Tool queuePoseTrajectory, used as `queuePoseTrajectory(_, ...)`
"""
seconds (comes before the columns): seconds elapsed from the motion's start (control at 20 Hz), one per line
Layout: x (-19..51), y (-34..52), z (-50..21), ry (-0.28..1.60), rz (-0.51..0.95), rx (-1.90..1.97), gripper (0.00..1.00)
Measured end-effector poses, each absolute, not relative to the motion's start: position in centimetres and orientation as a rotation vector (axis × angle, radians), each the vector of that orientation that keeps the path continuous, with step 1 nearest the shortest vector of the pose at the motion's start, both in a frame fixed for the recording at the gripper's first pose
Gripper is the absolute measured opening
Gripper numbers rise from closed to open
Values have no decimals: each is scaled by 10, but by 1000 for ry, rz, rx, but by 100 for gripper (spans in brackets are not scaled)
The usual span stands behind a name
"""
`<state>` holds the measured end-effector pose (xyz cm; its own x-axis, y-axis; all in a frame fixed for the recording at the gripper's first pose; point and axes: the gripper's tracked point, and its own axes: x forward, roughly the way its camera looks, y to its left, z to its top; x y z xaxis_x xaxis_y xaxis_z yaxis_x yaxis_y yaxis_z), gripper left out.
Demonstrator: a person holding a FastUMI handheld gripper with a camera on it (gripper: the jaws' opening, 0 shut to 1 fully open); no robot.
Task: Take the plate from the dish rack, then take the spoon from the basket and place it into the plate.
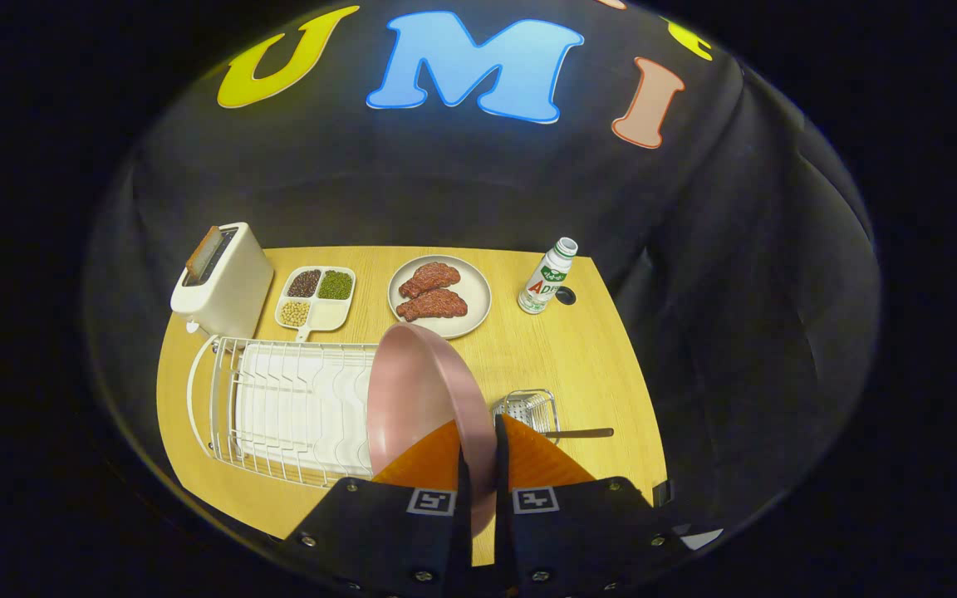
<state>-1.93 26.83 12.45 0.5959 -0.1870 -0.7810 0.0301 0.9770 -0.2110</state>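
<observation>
One step is largely done: my gripper (pixel 478 465) is clamped on the pink plate (pixel 416 399), held above the dish rack (pixel 279 407); the spoon (pixel 582 433) remains at the basket (pixel 528 407).

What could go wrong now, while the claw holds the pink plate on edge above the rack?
The claw grips the pink plate only by its rim, so it could slip or swing. Lowered carelessly, the plate could strike the dish rack or the small basket with the spoon.
</observation>
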Motion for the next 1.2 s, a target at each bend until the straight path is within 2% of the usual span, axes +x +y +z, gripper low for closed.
queuePoseTrajectory(0.6,-98,199,114,971,-107,-159,11)
queuePoseTrajectory(0.95,-137,170,77,1055,-107,-142,11)
queuePoseTrajectory(1.2,-164,172,41,1134,-54,-106,11)
